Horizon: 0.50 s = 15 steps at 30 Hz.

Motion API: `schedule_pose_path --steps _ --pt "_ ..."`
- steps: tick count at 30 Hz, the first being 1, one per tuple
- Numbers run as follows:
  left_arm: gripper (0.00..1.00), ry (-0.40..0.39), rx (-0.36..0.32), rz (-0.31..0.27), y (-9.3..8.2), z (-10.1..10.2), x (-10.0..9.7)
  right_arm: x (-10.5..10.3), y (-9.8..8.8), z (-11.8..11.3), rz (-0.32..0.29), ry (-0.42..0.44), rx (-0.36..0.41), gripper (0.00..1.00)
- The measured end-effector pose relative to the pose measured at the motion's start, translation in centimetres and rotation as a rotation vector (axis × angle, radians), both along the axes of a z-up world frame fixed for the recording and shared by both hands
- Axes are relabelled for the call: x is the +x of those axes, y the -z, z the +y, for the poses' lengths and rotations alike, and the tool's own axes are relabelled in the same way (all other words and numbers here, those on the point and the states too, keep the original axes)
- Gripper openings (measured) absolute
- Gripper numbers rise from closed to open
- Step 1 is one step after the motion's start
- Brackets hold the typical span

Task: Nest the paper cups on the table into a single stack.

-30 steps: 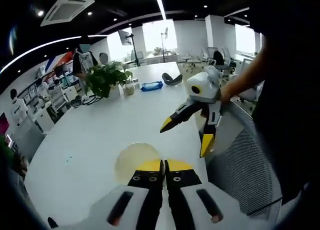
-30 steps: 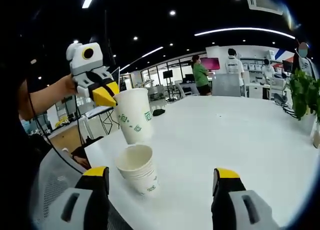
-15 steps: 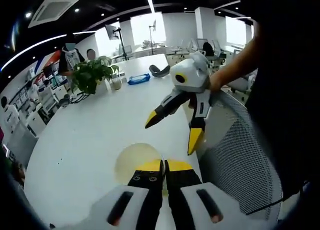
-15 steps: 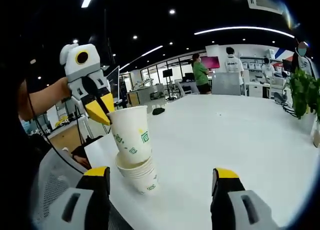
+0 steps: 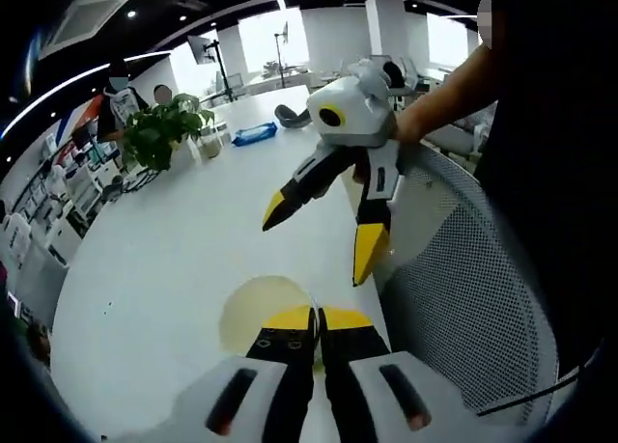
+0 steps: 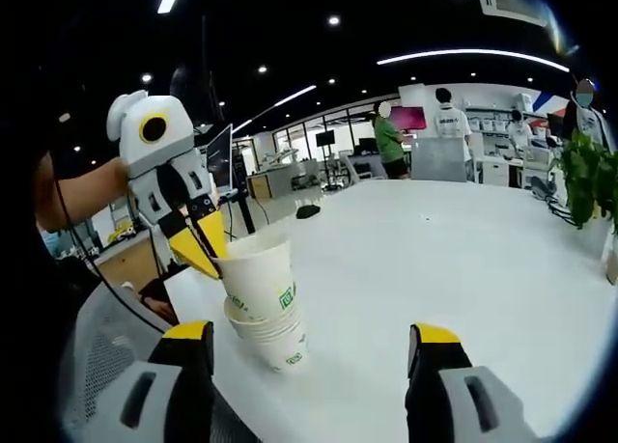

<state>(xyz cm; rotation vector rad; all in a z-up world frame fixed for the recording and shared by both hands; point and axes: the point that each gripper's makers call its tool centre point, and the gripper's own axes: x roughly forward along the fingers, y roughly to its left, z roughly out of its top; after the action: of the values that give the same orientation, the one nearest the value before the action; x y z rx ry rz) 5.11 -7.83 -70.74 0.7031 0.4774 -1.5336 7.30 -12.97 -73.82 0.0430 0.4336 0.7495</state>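
Lower cups (image 6: 273, 342) perhaps mostly hidden

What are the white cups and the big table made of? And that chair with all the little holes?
The cups look like thin matte paper: white walls, small green printed marks, rolled rims. The table seems a smooth white laminate or painted board, faintly shiny; which one is unclear. The chair back looks like grey woven mesh, probably plastic fabric, since light shows through its tiny holes.

the white table (image 6: 463, 269) lies bare and open from the cup stack (image 6: 263, 308) out toward the potted plant (image 6: 589, 178) at its far side. close beside the stack, a mesh chair back (image 6: 92, 366) crowds the table edge, with the left gripper (image 6: 205, 255) pinching the top cup's rim.
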Motion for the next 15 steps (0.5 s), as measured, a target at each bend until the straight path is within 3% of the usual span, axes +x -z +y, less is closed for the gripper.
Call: schedule_pose_path --steps 9,15 --pt "0.00 -0.001 0.030 0.017 1.4 0.1 -0.2 -0.1 0.1 0.1 0.005 -0.004 -0.001 0.82" --pt "0.01 -0.004 0.024 0.018 1.2 0.3 -0.2 0.0 0.0 0.0 0.011 0.000 0.011 0.82"
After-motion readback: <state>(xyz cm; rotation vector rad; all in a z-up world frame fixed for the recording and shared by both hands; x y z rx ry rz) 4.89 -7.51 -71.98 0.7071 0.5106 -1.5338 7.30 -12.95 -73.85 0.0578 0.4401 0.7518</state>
